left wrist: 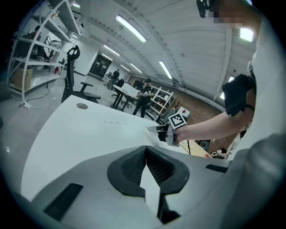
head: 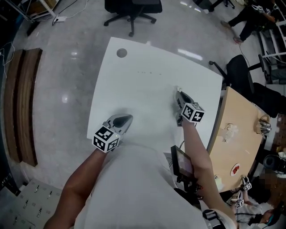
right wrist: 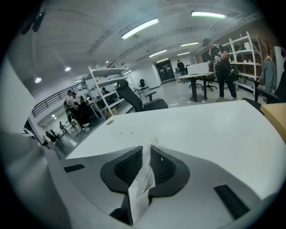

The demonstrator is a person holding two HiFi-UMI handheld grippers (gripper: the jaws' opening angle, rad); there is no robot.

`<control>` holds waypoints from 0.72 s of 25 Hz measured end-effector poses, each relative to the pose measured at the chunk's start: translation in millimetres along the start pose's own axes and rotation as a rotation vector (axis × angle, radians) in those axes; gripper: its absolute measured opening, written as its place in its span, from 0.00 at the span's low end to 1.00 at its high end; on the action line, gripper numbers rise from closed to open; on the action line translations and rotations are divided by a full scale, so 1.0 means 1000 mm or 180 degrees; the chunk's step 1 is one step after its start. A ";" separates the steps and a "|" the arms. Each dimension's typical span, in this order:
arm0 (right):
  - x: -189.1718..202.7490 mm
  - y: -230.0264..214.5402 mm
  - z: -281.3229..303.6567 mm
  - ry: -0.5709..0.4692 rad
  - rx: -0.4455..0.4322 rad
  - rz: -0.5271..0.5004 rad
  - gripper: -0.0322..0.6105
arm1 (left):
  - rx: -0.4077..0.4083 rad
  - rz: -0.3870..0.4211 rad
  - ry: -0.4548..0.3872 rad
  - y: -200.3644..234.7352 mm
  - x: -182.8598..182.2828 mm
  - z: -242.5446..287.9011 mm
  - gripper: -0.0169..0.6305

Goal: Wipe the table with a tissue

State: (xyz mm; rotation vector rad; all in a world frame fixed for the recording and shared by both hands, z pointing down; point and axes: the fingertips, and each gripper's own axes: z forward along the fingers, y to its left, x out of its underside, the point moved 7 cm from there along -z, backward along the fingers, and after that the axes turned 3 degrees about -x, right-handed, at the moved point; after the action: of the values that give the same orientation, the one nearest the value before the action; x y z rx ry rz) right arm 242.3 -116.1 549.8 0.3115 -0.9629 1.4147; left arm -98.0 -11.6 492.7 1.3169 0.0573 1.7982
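On the white surface (head: 143, 85) in front of you, both grippers sit low over the near half. Your right gripper (head: 178, 92) is clenched on the tissue (right wrist: 142, 181). In the right gripper view the crumpled white sheet is pinched between its 2 jaws, poking out past the tips and trailing back through the gap toward the camera. That gripper tilts down toward the surface close to the right edge, but no view shows clearly whether the tissue touches the surface.

Your left gripper (head: 126, 119) is well apart from it, near the front left corner. Its 2 jaws are pressed together with nothing between them. It points across the surface toward your right gripper, which shows in the left gripper view with its marker cube on top.

Toward the far left corner of the surface sits 1 round grey grommet (head: 121, 53), and a short row of small specks (head: 149, 72) marks the far half. A black office chair (head: 132, 9) stands beyond the far edge. A wooden-topped table (head: 243, 138) stands just beside the surface on your right.
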 end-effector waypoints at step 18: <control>-0.059 0.039 0.111 0.0867 0.0012 -0.1905 0.14 | 0.0078 -0.0220 0.0133 0.032 0.010 0.000 0.04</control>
State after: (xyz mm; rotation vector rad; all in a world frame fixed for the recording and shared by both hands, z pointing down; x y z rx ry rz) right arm 172.5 -227.1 560.6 0.3621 -0.5745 0.8801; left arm -118.1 -24.5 515.7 1.2794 0.1465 1.7714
